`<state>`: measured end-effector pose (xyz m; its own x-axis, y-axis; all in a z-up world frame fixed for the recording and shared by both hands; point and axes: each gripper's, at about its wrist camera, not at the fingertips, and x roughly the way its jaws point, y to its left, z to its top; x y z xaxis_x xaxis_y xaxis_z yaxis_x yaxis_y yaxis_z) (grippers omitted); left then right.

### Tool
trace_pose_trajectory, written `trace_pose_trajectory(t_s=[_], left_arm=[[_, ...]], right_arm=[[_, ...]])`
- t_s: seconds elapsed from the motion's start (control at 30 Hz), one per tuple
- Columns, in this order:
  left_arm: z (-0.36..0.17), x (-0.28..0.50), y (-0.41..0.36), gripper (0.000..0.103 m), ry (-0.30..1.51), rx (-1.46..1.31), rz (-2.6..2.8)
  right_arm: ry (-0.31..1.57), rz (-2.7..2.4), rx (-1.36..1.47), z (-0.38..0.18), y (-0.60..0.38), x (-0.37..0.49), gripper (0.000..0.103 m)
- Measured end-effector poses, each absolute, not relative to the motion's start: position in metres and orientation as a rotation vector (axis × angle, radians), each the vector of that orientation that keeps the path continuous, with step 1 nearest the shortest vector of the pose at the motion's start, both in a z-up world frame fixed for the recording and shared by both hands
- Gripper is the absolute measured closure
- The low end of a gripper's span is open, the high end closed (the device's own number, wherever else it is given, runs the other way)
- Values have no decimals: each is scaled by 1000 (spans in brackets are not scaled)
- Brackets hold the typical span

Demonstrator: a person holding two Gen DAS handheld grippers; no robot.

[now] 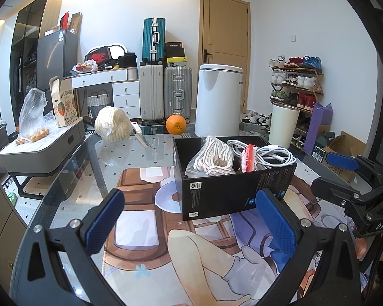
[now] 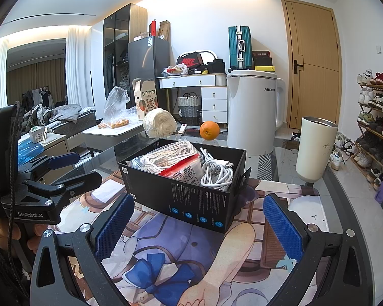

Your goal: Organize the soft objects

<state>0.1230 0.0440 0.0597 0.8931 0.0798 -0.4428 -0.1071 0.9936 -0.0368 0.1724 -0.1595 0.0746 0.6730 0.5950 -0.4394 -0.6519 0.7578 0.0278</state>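
A black box (image 1: 224, 193) (image 2: 191, 201) stands on the printed mat on the glass table. Inside lie a clear bag of white rope (image 1: 212, 158) (image 2: 166, 160) with a red zip strip, and a coiled white cable (image 1: 268, 155) (image 2: 217, 173). My left gripper (image 1: 191, 219) is open, low over the mat just in front of the box, nothing between its blue pads. My right gripper (image 2: 199, 227) is open too, facing the box's near corner. Each gripper shows at the edge of the other's view.
Behind the box lie a wrapped cream bundle (image 1: 113, 125) (image 2: 159, 123), a knife (image 1: 140, 134) and an orange (image 1: 175, 125) (image 2: 209, 130). A white kettle (image 2: 252, 112) and a cream tumbler (image 2: 315, 150) stand to the right. A grey side table (image 1: 43, 148) holds bagged fruit.
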Motion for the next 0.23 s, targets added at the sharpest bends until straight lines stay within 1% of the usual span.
trace_pose_trajectory(t_s=[0.23], left_arm=[[64,125,44,0,453,-60,99]], right_arm=[[446,704,-135,75,-159,173,0]])
